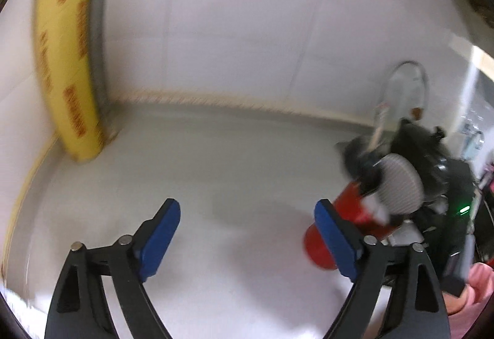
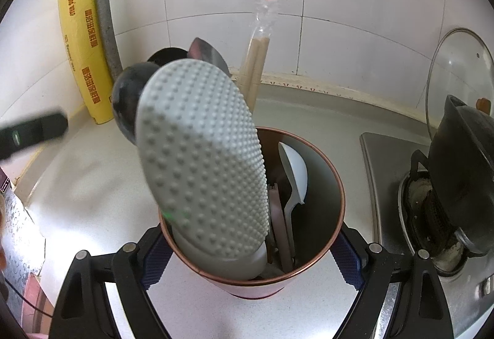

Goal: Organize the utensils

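My right gripper (image 2: pixel 251 258) is shut on a red utensil holder (image 2: pixel 324 184) with a copper rim, its blue pads pressed on both sides. Inside stand a grey dotted rice paddle (image 2: pixel 200 154), a black ladle (image 2: pixel 126 98), a metal spatula (image 2: pixel 207 53), a white spoon (image 2: pixel 295 169) and bagged chopsticks (image 2: pixel 256 61). My left gripper (image 1: pixel 247 206) hangs open over the bare counter (image 1: pixel 231 160) with nothing between its pads. The red holder (image 1: pixel 349 209) and paddle (image 1: pixel 401 184) sit just beyond its right finger.
A yellow roll of wrap (image 2: pixel 83 39) leans in the tiled back-left corner. To the right, a black pot (image 2: pixel 463 160) sits on a stove burner (image 2: pixel 386 184), with a glass lid (image 2: pixel 460 70) propped against the wall. A blurred black object (image 2: pixel 31 132) pokes in at the left.
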### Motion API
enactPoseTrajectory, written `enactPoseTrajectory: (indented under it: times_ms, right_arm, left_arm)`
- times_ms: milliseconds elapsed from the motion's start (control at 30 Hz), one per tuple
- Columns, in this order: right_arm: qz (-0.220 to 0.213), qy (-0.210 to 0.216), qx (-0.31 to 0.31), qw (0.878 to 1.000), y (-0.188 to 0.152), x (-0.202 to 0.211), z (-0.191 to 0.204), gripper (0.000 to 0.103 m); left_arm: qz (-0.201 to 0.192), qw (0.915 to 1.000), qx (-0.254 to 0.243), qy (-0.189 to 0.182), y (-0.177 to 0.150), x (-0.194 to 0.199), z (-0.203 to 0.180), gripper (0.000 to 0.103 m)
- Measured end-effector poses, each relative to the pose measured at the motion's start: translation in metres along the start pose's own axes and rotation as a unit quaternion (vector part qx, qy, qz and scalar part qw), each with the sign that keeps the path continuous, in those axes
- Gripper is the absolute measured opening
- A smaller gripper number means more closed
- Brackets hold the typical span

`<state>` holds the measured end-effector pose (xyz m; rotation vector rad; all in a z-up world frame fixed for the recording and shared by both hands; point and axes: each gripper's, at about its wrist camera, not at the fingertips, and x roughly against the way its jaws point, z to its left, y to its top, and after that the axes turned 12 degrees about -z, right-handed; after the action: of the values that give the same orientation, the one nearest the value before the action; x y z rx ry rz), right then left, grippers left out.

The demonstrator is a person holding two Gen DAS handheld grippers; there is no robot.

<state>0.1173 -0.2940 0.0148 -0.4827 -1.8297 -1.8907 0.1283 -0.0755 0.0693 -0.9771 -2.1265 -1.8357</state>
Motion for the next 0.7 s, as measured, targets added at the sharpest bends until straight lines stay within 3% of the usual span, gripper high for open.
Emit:
enactPoseTrajectory:
  times_ms: [100,167,533,700]
  right_arm:
    - [0.003,0.009,-0.008,1.0,0.0,0.0,-0.002,0.094]
    - [0.007,0.015,-0.015,1.0,-0.002,0.001,-0.005,0.103]
    - [0.017,0.027,-0.005,0.999,-0.024,0.022,0.001,0.103]
    - [0.026,0.028,-0.005,0.999,-0.039,0.036,0.004,0.103]
  left_arm:
    - [0.018,0.9993,0.025,0.023,-0.015,-0.002,0.009,0.096]
    - [0.022,0.9985,0.034,0.037,-0.022,-0.001,0.012,0.098]
    - [0.04,0.9925,0.052,0.103,-0.053,0.014,0.003,0.098]
    - [0.051,0.9911,0.047,0.114,-0.07,0.022,-0.001,0.098]
